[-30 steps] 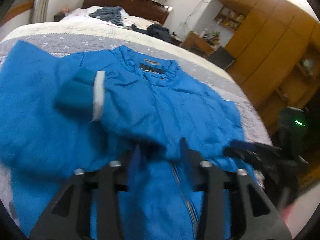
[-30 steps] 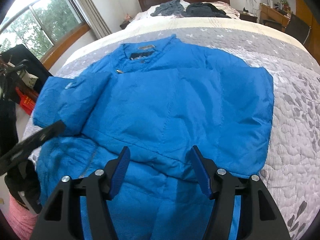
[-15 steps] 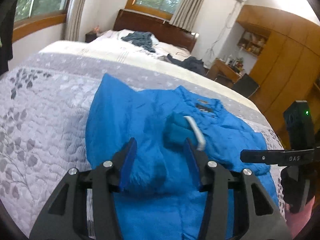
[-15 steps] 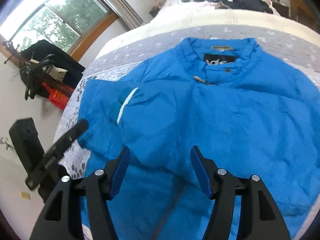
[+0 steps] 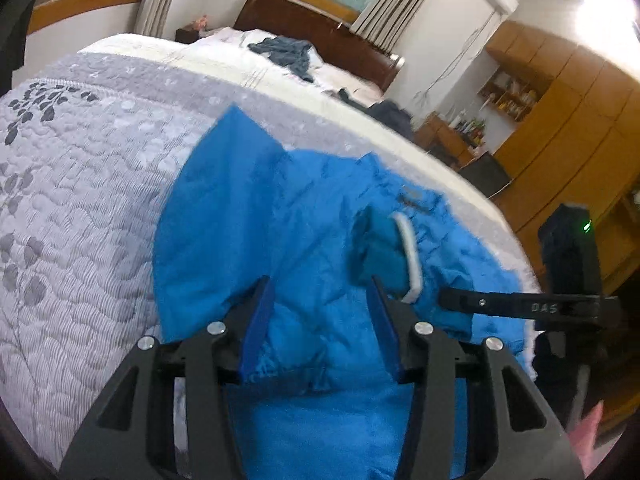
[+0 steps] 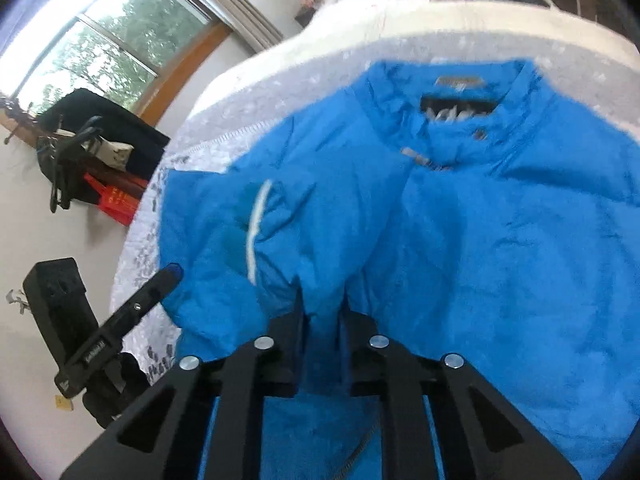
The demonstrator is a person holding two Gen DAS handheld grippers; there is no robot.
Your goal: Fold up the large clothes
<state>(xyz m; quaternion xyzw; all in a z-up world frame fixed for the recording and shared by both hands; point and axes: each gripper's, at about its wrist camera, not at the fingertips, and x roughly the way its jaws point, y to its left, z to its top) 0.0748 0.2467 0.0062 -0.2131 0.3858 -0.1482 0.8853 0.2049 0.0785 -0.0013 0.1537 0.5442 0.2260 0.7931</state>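
Blue jacket (image 6: 500, 240) lying on bed (image 5: 80, 160); right tongs (image 6: 322, 312) pinching sleeve fold, left tongs (image 5: 320, 320) gaping wide just above. Next: probably carrying fold across.

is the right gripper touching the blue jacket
Touching. The right wrist view shows the right gripper closed on a fold of the blue jacket.

The right gripper (image 6: 322, 312) now pinches a fold of the blue jacket (image 6: 500, 240), its jaws open half a second ago.
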